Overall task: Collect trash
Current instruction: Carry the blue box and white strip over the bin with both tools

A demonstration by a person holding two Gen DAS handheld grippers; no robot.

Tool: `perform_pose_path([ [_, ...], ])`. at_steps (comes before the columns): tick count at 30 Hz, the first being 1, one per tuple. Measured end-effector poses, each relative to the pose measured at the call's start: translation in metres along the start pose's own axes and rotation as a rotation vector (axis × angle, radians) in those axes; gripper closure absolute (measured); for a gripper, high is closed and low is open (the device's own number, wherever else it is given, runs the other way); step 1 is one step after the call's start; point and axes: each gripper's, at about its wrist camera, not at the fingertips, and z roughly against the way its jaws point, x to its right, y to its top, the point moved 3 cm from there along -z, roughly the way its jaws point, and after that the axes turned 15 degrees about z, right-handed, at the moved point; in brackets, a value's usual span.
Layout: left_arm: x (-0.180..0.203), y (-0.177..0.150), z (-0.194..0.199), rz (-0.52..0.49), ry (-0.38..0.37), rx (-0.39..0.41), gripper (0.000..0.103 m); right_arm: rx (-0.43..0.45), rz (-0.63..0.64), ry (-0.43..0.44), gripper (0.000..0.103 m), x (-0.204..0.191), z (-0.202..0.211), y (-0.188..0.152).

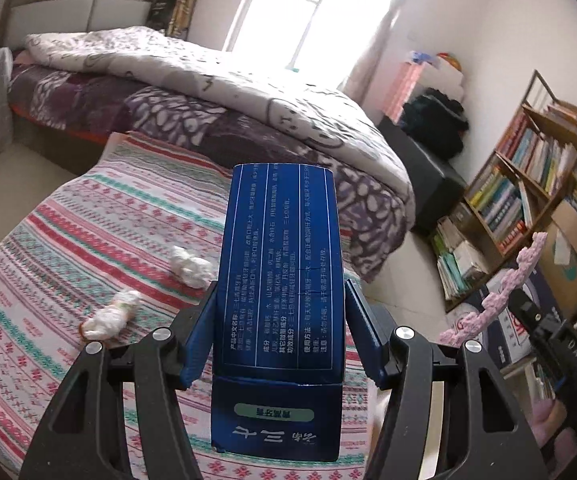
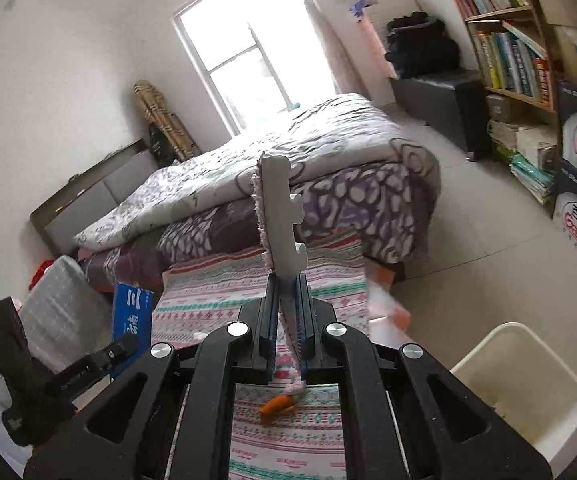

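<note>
While the striped cloth [image 1: 68, 220] carries two crumpled tissues [image 1: 190, 266] near its middle, the left gripper [image 1: 280, 320] pinches a blue carton [image 1: 282, 264] above it, and the right gripper [image 2: 287, 308] is pressed together on a pink-backed foam tile [image 2: 278, 216], white bin [image 2: 528, 392] beside.

Bedroom, white walls. My view: bright window [image 1: 288, 12] behind a bed [image 1: 216, 120] with rumpled quilt; bookshelf [image 1: 528, 184] along the wall; pale tiled floor [image 2: 480, 216]; striped mat [image 1: 88, 240] below.
</note>
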Motion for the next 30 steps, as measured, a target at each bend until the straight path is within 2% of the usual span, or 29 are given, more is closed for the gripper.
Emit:
perform_pose_path([
  [9, 0.035, -0.027, -0.014, -0.074, -0.034, -0.042, 0.043, 0.007, -0.075, -0.082, 0.096, 0.046, 0.029, -0.004],
  [14, 0.051, -0.040, -0.018, -0.107, -0.058, -0.061, 0.043, -0.025, -0.103, -0.150, 0.096, 0.070, 0.040, -0.011],
  [20, 0.072, -0.054, -0.021, -0.148, -0.102, -0.085, 0.043, -0.117, -0.159, -0.249, 0.096, 0.106, 0.047, -0.027],
  [23, 0.084, -0.065, -0.023, -0.182, -0.116, -0.098, 0.043, -0.197, -0.167, -0.300, 0.096, 0.121, 0.046, -0.040],
  [27, 0.098, -0.080, -0.028, -0.217, -0.133, -0.123, 0.043, -0.252, -0.180, -0.328, 0.096, 0.134, 0.046, -0.051],
  [28, 0.103, -0.085, -0.030, -0.229, -0.141, -0.134, 0.043, -0.262, -0.187, -0.333, 0.095, 0.138, 0.047, -0.053],
  [29, 0.107, -0.089, -0.031, -0.240, -0.146, -0.142, 0.043, -0.267, -0.200, -0.337, 0.090, 0.141, 0.048, -0.055],
  [30, 0.109, -0.093, -0.032, -0.248, -0.150, -0.146, 0.043, -0.266, -0.212, -0.338, 0.081, 0.144, 0.051, -0.057],
])
